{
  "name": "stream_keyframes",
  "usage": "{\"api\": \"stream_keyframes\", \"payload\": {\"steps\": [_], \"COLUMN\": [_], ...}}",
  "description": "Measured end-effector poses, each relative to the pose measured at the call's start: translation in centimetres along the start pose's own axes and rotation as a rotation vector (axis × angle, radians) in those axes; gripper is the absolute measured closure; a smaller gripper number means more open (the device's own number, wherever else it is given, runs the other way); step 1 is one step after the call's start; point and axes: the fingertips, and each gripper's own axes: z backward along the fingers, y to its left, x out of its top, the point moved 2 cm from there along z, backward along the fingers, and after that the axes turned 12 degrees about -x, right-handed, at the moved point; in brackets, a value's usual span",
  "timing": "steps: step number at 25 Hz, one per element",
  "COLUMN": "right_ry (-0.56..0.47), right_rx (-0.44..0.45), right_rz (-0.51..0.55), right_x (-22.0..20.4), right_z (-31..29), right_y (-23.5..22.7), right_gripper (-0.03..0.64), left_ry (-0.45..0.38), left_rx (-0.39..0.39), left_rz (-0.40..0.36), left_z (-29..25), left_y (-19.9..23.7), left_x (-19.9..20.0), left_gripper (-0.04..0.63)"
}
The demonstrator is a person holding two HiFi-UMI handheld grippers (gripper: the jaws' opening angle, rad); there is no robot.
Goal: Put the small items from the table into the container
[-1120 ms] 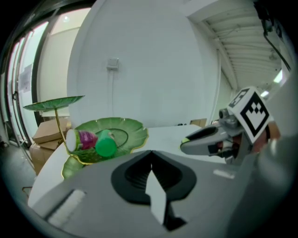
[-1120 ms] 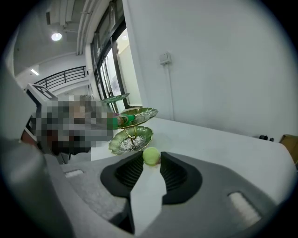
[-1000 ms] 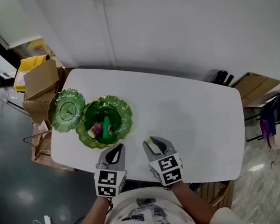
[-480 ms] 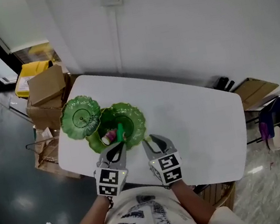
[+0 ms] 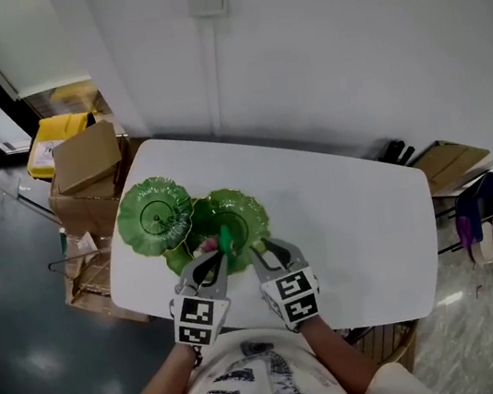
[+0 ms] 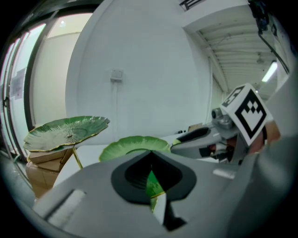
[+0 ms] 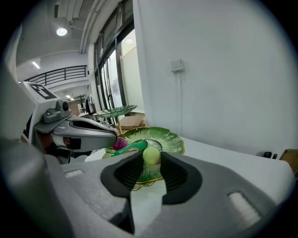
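Observation:
A green leaf-shaped dish (image 5: 240, 216) stands on the white table (image 5: 353, 220) with a green stick-like item (image 5: 226, 239) and a pink-purple piece (image 5: 208, 245) in it. My right gripper (image 5: 270, 251) is at the dish's near rim, shut on a small pale green ball (image 7: 151, 155); the dish (image 7: 165, 139) lies just beyond the ball. My left gripper (image 5: 209, 263) hangs beside it, shut and empty, and the dish's rim (image 6: 132, 145) shows past its jaws (image 6: 151, 160). Each gripper view catches the other gripper, the right one (image 6: 200, 139) and the left one (image 7: 88, 130).
A second green leaf plate (image 5: 155, 218) on a thin gold stand (image 6: 77, 158) sits left of the dish. Cardboard boxes (image 5: 85, 157) and a yellow bin (image 5: 54, 139) stand off the table's left end. A white wall (image 5: 317, 58) runs close behind the table.
Both grippers have moved forward from the table's near edge to the green dish; their tips now reach its near rim. The ball has stayed in the right gripper.

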Motion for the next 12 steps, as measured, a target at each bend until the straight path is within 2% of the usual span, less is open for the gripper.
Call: {"api": "stream_keyframes", "payload": {"steps": [12], "right_ry": [0.034], "right_rx": [0.021], "right_rz": [0.030], "right_x": [-0.47], "right_z": [-0.85], "right_y": [1.03], "right_gripper": [0.503], "left_ry": [-0.002], "left_rx": [-0.004], "left_rz": [0.012], "left_z": [-0.16], "left_y": [0.35], "left_x": [-0.32], "left_gripper": [0.606]}}
